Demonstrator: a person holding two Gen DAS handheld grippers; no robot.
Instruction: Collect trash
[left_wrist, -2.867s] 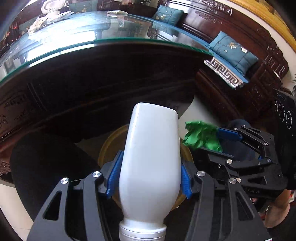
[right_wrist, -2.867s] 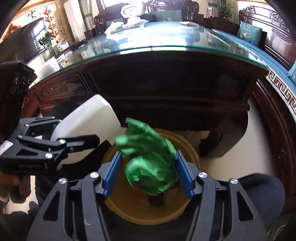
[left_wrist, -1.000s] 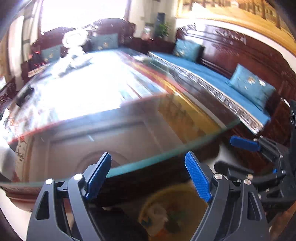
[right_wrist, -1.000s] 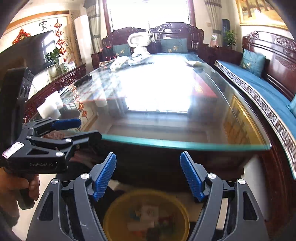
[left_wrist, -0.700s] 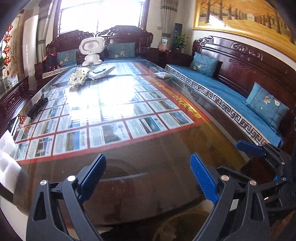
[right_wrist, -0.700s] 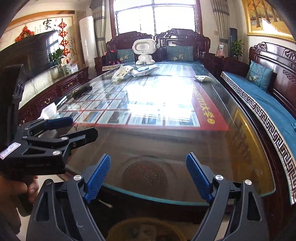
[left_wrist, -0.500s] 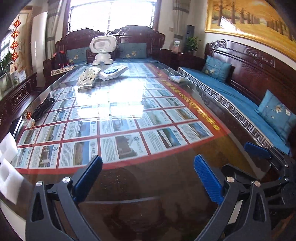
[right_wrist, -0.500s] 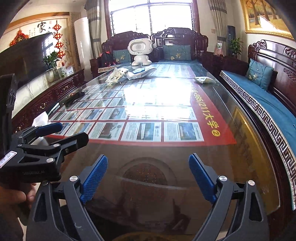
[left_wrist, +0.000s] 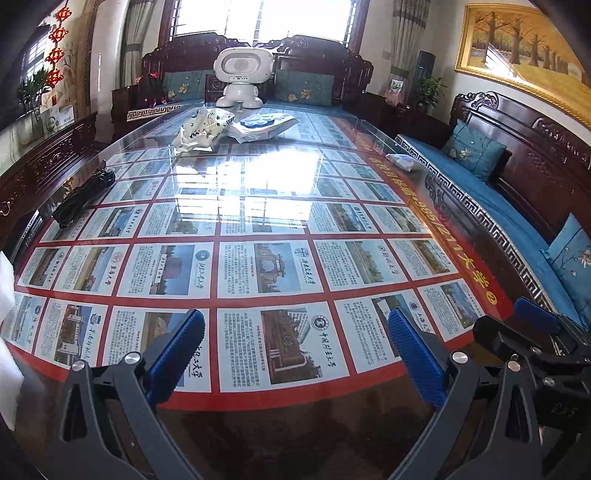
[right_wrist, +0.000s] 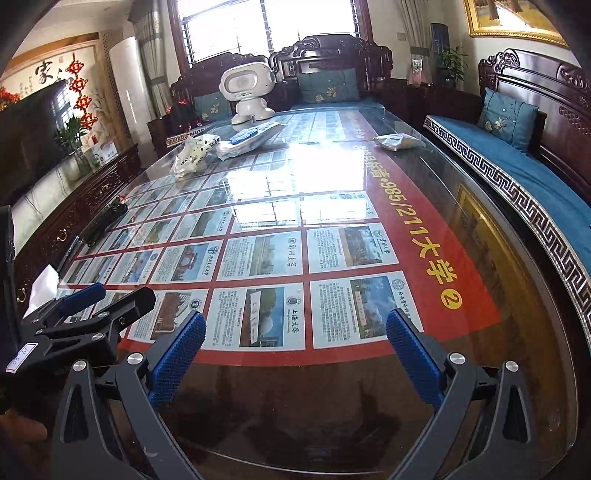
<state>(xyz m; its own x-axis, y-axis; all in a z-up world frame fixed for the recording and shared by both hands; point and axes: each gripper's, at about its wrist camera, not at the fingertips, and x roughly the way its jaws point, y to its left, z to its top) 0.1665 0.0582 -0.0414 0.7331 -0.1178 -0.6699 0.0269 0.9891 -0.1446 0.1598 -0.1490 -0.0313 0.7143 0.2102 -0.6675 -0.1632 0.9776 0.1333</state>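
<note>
Both claws had let go of the white bottle and green wrapper. Now the left gripper (left_wrist: 295, 347) and right gripper (right_wrist: 295, 343) were spread wide and empty. More trash, a crumpled bag (left_wrist: 201, 129), lay far off at eleven o'clock on the glass table (left_wrist: 295, 435).

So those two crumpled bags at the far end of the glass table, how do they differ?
The white printed bag is bunched and stands taller, marked with dark lettering; the flat packet beside it lies low and spread out, with a blue patch on top. The printed bag sits further left; the packet lies more directly before the white robot toy. Both are pale, crumpled and rest on the glass table, far from both grippers.
</note>
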